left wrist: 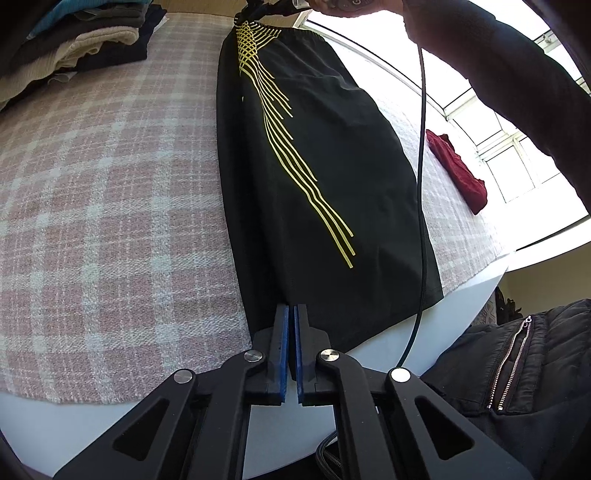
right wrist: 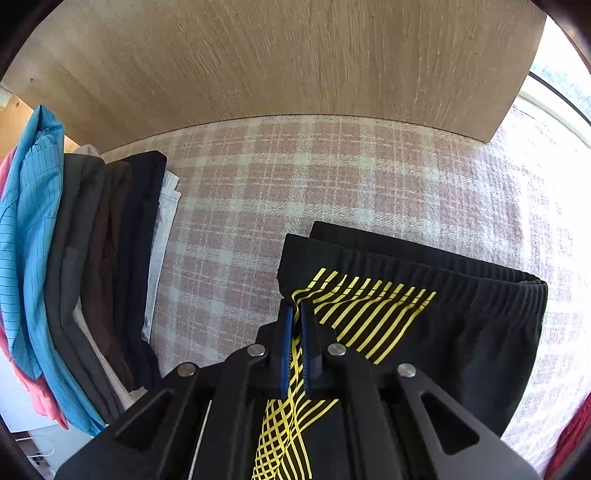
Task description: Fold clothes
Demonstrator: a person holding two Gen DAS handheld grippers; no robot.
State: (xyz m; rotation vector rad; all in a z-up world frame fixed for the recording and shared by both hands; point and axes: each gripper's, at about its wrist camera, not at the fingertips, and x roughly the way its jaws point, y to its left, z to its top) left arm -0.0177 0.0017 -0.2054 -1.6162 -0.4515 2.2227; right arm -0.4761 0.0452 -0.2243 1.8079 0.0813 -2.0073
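Note:
Black shorts with yellow stripes (left wrist: 325, 177) lie stretched along the pink plaid blanket (left wrist: 110, 184). My left gripper (left wrist: 294, 310) is shut on the hem end of the shorts at the near edge of the bed. My right gripper (right wrist: 295, 314) is shut on the striped waistband end of the shorts (right wrist: 443, 332); in the left wrist view it shows at the far end (left wrist: 258, 11), held by a hand. The fabric at the waistband is bunched between the blue pads (right wrist: 286, 343).
A stack of folded clothes (right wrist: 92, 277) sits at the left on the blanket, also in the left wrist view (left wrist: 92, 40). A red garment (left wrist: 458, 170) lies at the right. A wooden headboard (right wrist: 295, 55) stands behind. A black cable (left wrist: 421, 184) hangs across the shorts.

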